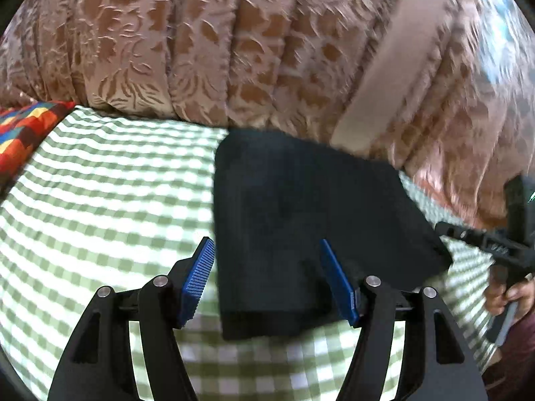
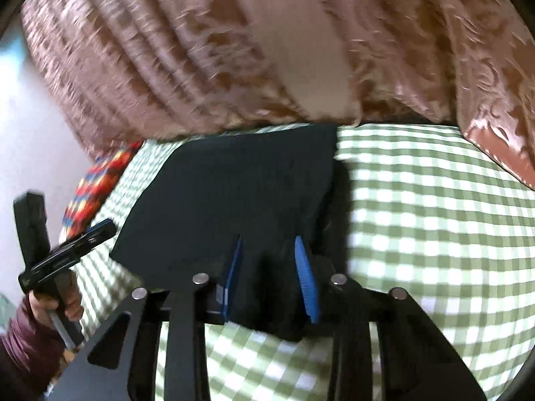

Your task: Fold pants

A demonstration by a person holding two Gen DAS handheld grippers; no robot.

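Note:
The black pants lie folded into a compact rectangle on the green-and-white checked sheet. My left gripper is open, hovering over the near left corner of the pants, its blue pads spread wide and holding nothing. In the right wrist view the pants lie ahead, and my right gripper is open over their near right edge, with dark cloth showing between the blue pads. Each gripper shows in the other's view: the right one and the left one.
A brown patterned curtain hangs along the far edge of the bed. A colourful patchwork pillow lies at the far left, and also shows in the right wrist view. The person's hand in a maroon sleeve holds the left gripper.

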